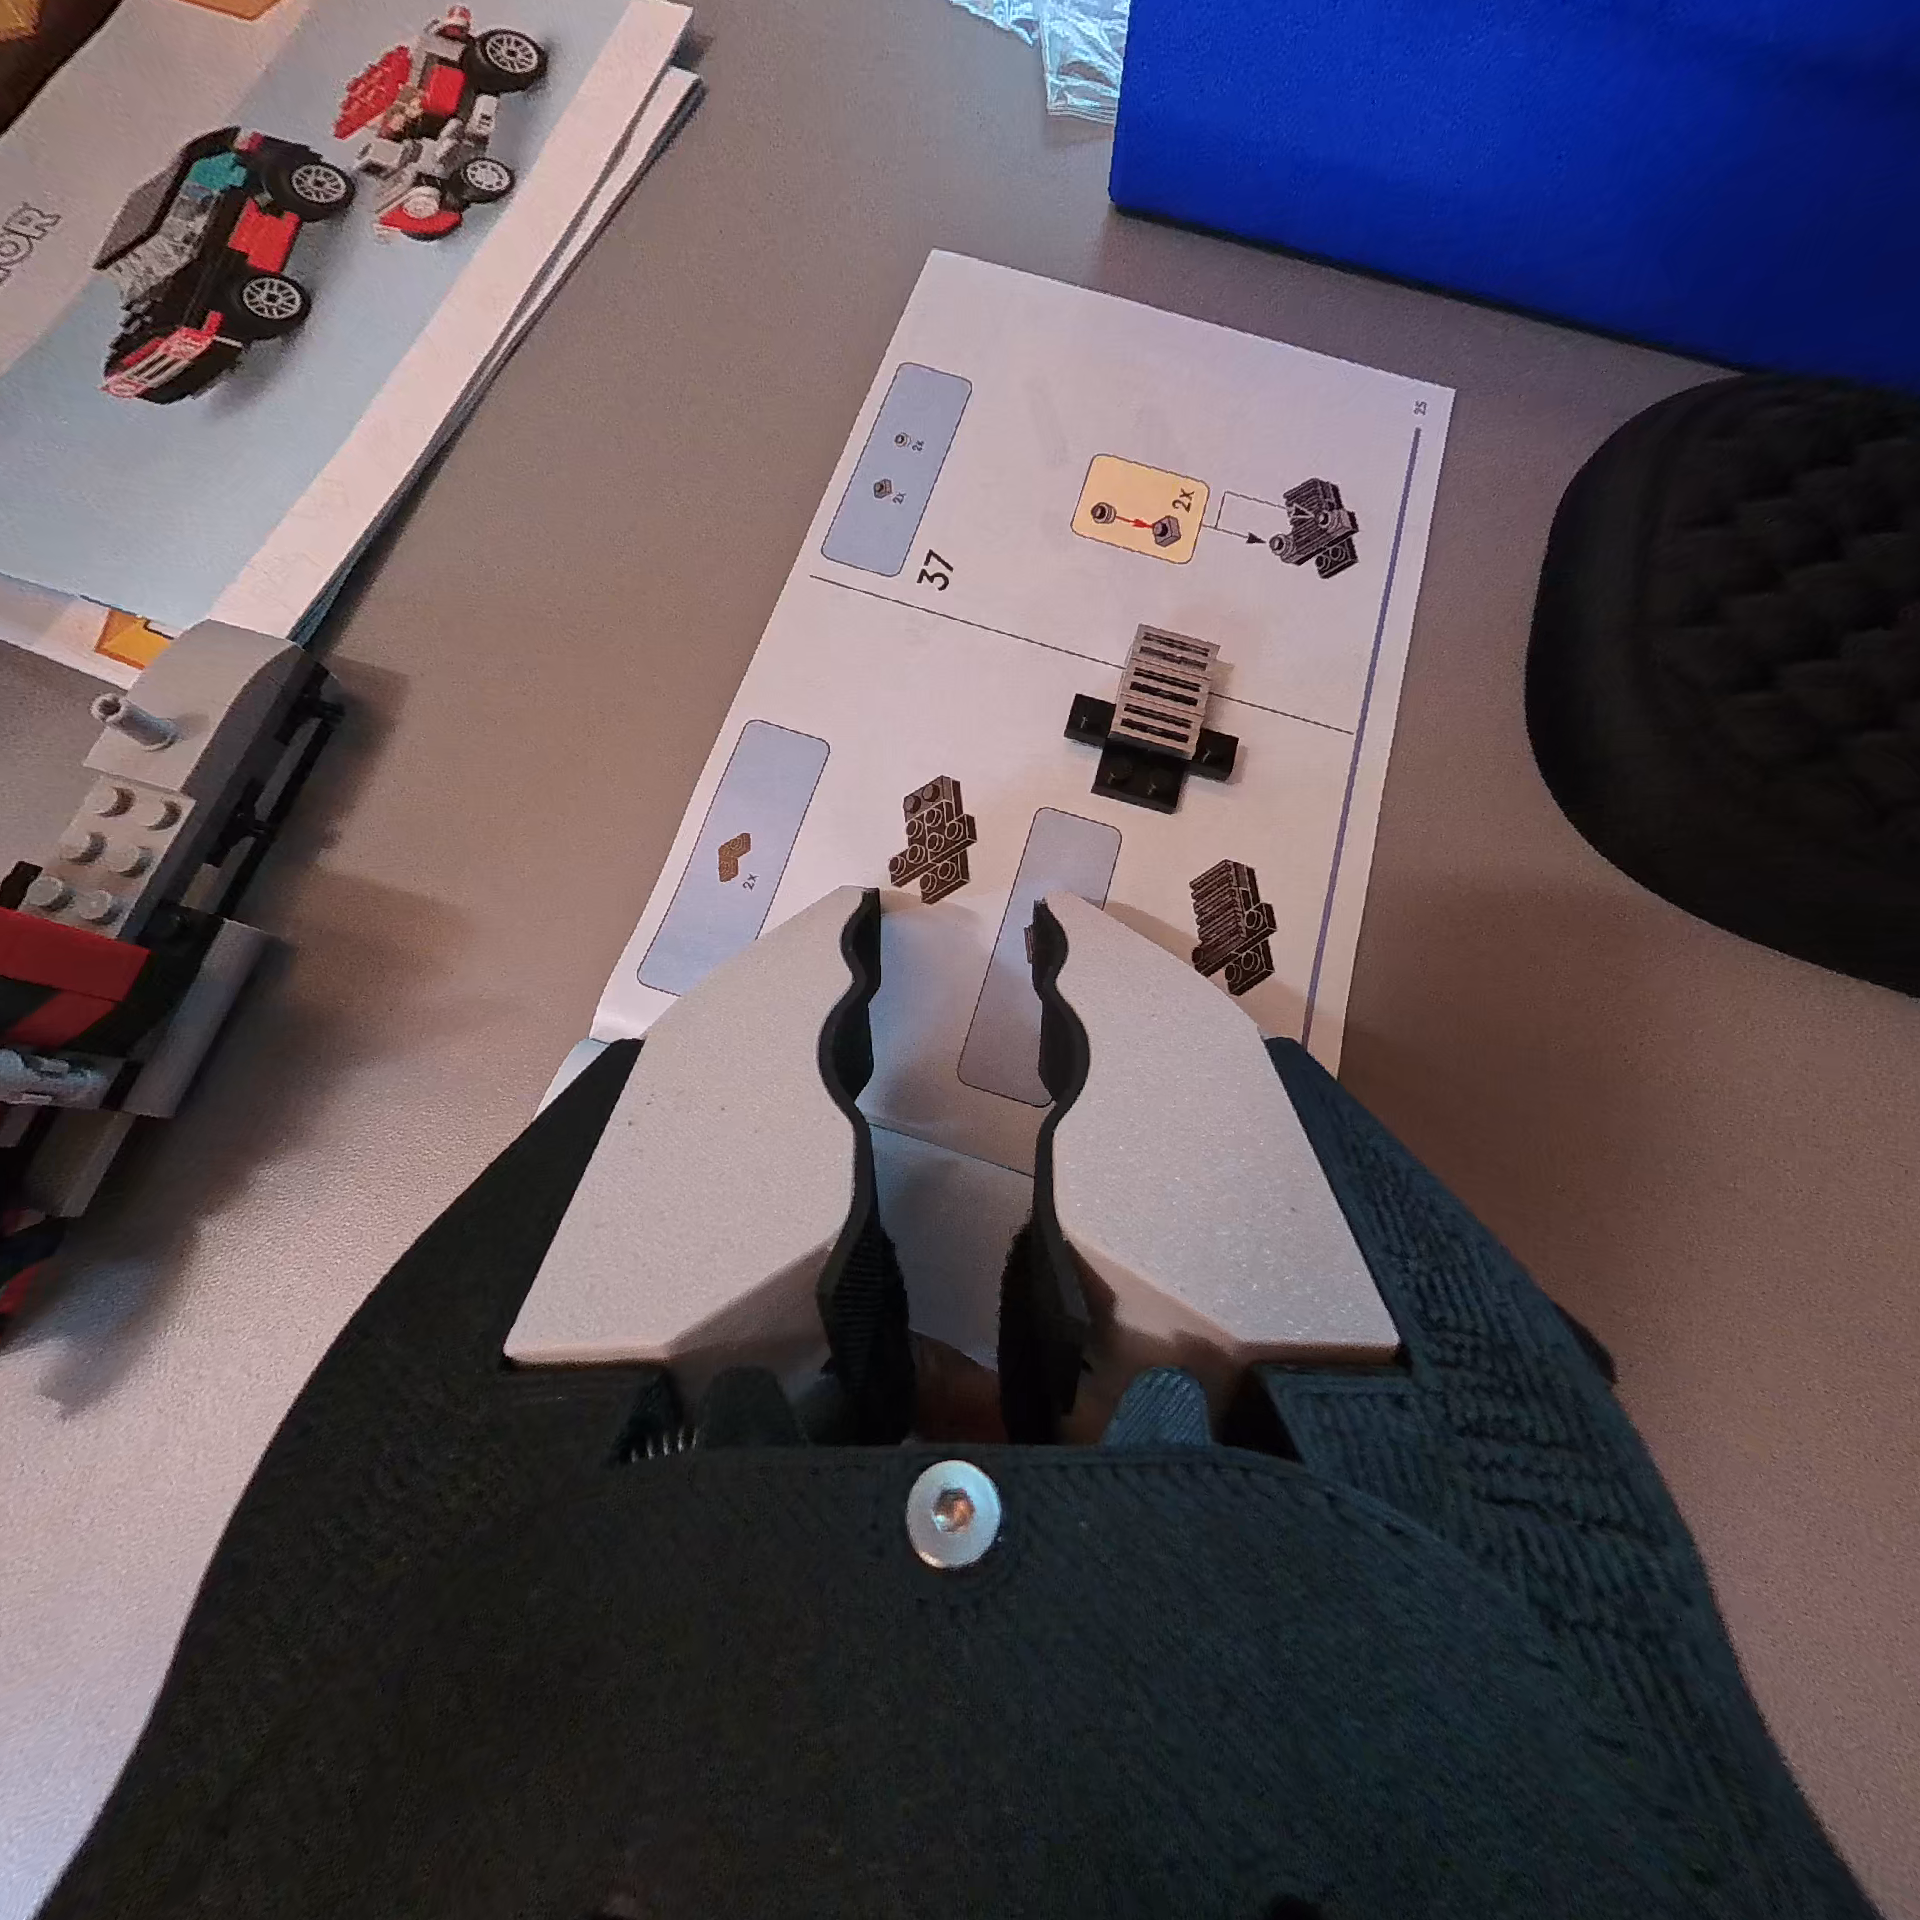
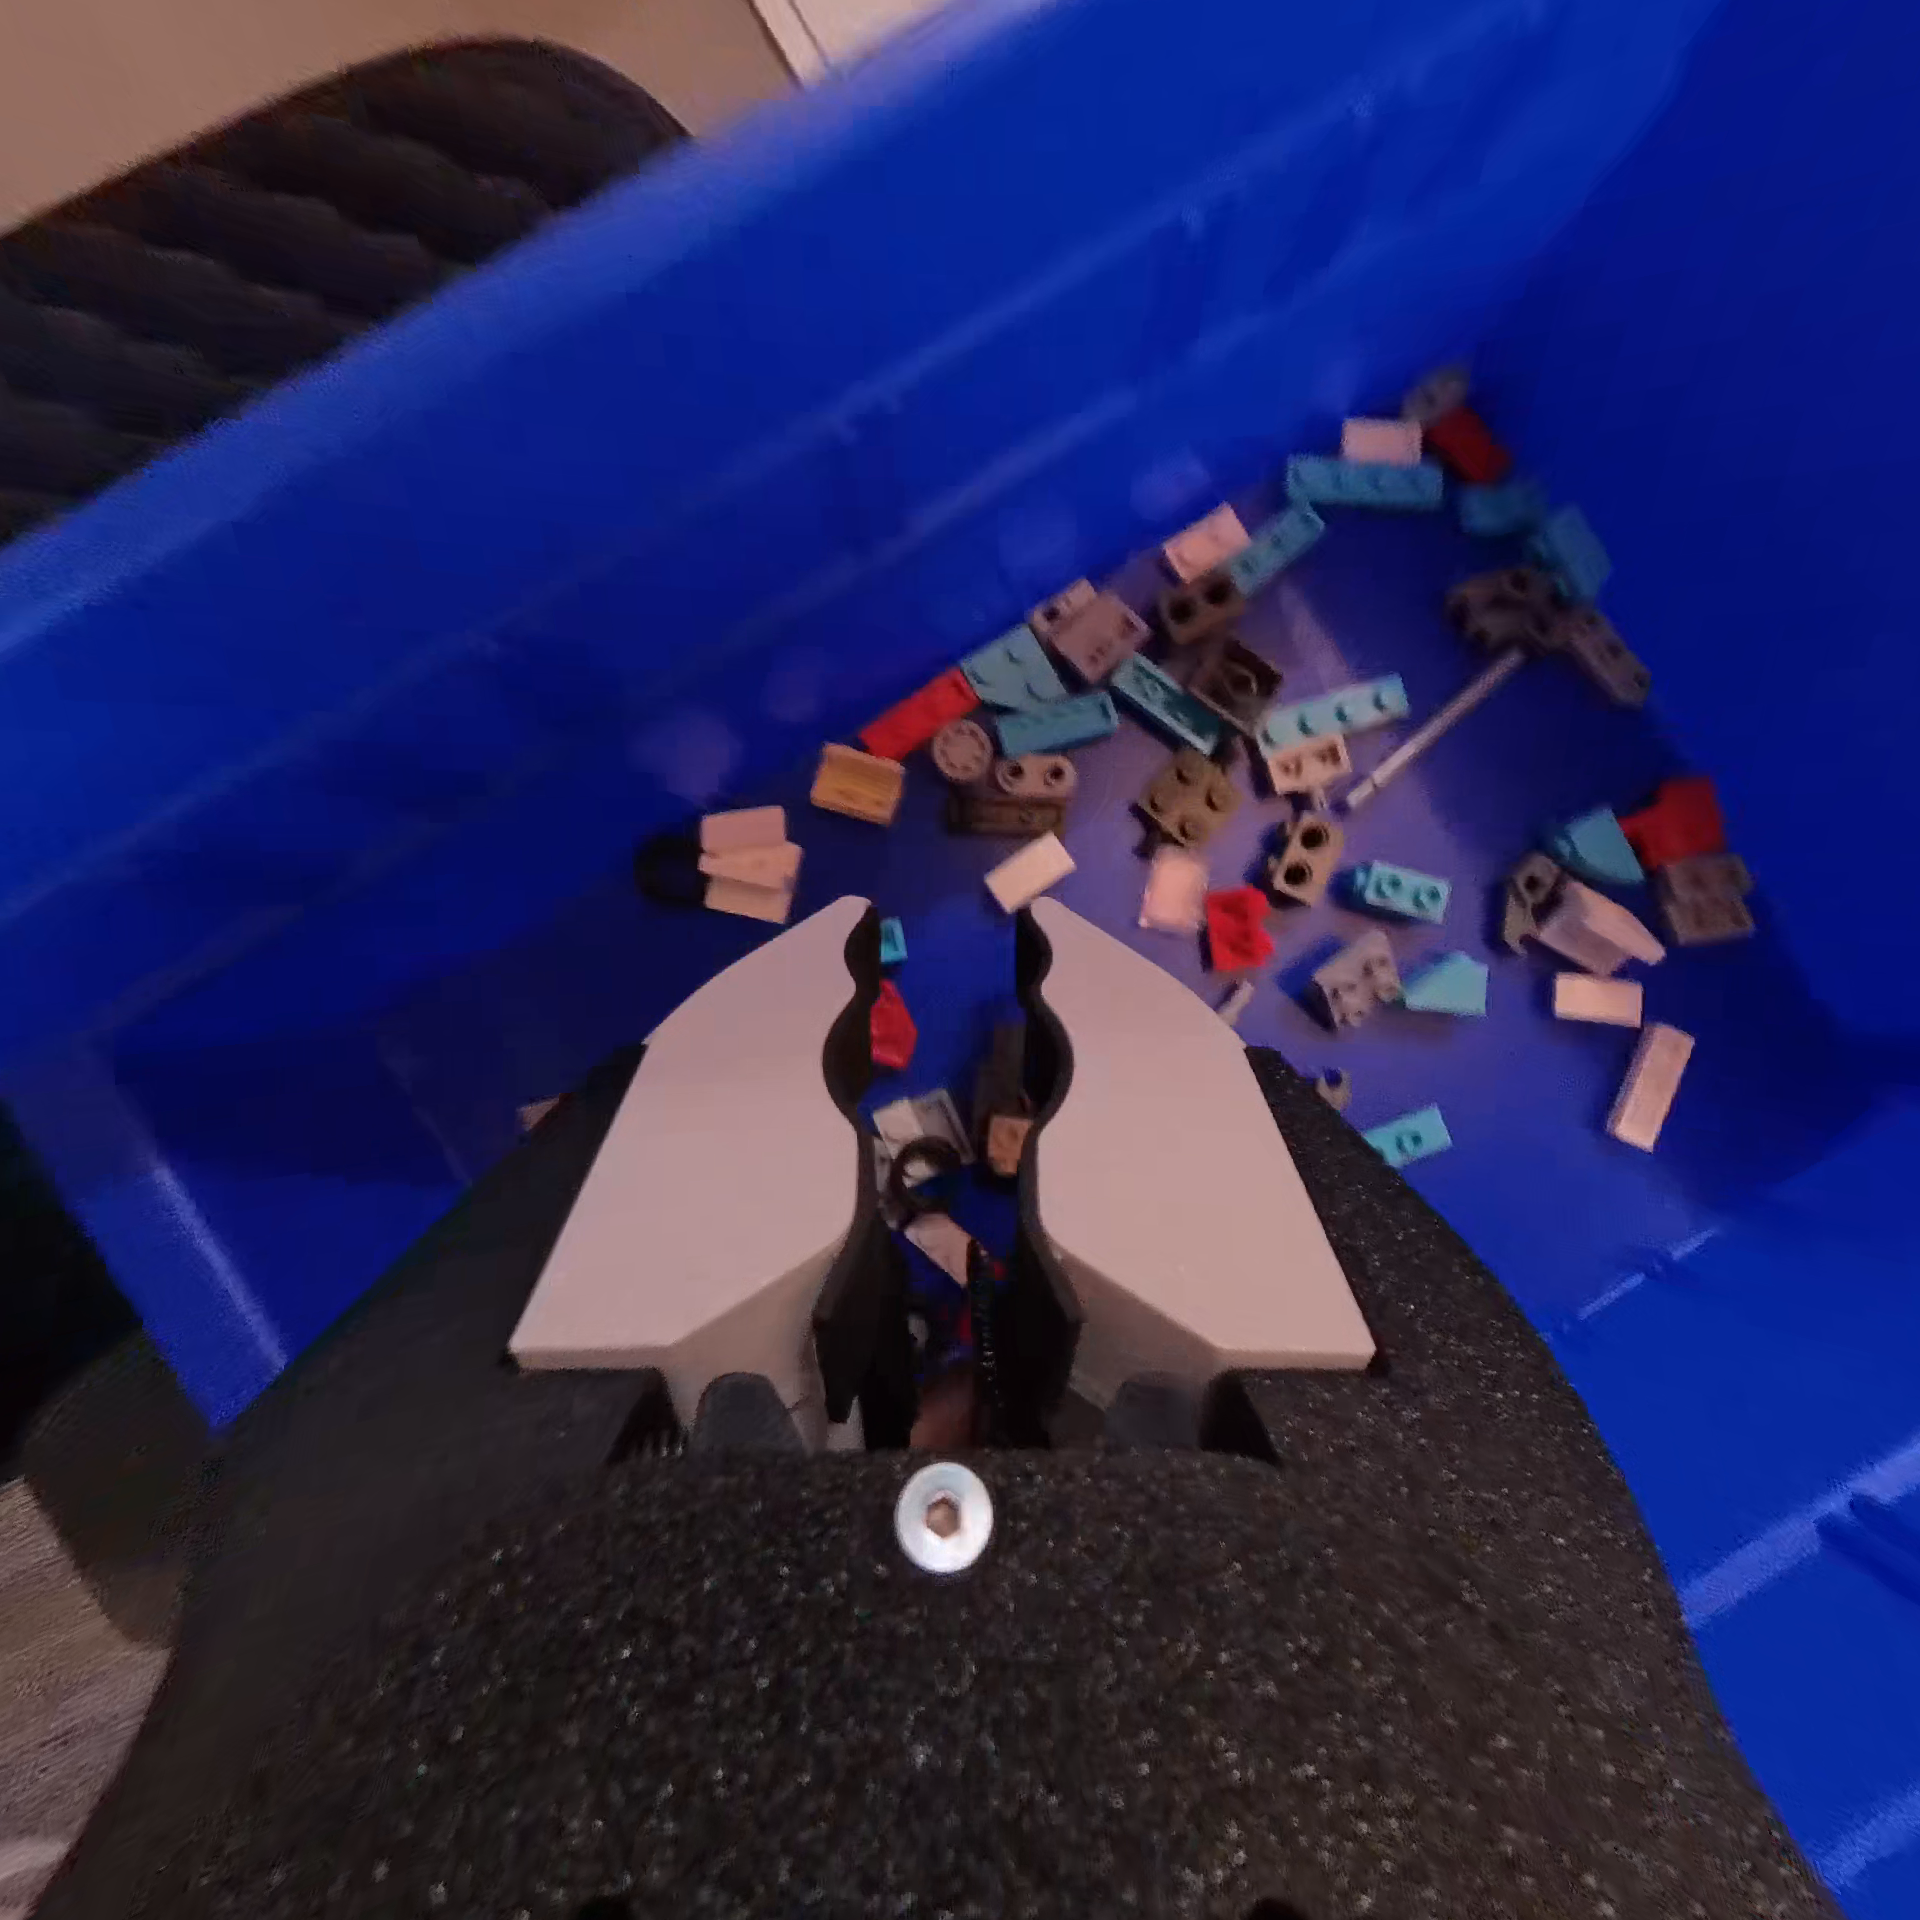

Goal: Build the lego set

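In the left wrist view my left gripper is open and empty, hovering over an open instruction booklet. A small black-and-grey grille assembly lies on the page just beyond the fingertips. A partly built grey, red and black car sits at the left edge. In the right wrist view my right gripper is open and empty, held inside a blue bin over several loose bricks in teal, red, grey, white and tan. A white tile lies just beyond its tips.
A second stack of booklets with car pictures lies at the far left. The blue bin stands at the back right. A black padded object is at the right edge. Clear plastic wrap lies beside the bin. Tip to tip, the grippers are about 25 cm apart.
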Demonstrator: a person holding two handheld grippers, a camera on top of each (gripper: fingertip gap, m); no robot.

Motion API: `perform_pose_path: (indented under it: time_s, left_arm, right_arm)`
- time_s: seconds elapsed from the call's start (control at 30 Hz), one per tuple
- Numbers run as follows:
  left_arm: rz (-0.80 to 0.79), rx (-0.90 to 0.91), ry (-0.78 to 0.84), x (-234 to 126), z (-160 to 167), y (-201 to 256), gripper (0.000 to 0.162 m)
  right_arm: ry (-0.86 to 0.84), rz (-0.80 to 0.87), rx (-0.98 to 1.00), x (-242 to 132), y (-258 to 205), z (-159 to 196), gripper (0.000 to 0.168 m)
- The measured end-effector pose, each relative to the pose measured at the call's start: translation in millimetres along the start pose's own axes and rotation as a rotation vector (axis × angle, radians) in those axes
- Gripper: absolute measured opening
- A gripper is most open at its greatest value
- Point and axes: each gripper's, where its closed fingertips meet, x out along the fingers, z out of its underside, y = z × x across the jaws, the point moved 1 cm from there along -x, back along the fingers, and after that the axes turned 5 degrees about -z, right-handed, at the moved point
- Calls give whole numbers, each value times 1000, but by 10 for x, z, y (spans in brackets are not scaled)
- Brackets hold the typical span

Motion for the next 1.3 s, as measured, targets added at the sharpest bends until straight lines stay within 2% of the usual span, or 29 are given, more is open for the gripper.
perform_pose_path:
  time_s: [0.17,0.3,0.4,0.47,0.6,0.67,0.87,0.93,1.0,1.2,1.3]
  left_arm:
    - [3,-5,0,-1,0,-1,28]
    - [3,-5,0,-1,0,-1,28]
    - [2,-4,0,-1,0,-1,28]
    - [3,-5,0,0,-1,-1,28]
    - [3,-4,0,0,-1,-1,28]
    - [4,-5,0,0,-1,-1,28]
    - [6,-7,0,-1,-2,-2,28]
    - [7,-9,0,-1,-2,-3,28]
    - [7,-9,0,-1,-2,-3,28]
    - [3,-5,0,1,-1,-3,28]
    - [4,-6,0,1,-2,-3,28]
  right_arm:
    - [62,47,18,98,58,-144,30]
    - [99,69,6,207,107,-266,53]
    - [34,83,21,306,161,-201,62]
    - [47,72,48,306,167,-209,60]
    - [40,24,96,294,104,-155,33]
    - [22,61,116,258,131,-91,22]
    - [-37,106,262,106,76,147,9]
    - [-69,127,319,36,66,252,10]
    - [-95,159,353,-40,71,344,17]
    - [-4,221,380,-323,90,344,36]
    - [53,197,375,-437,39,287,37]
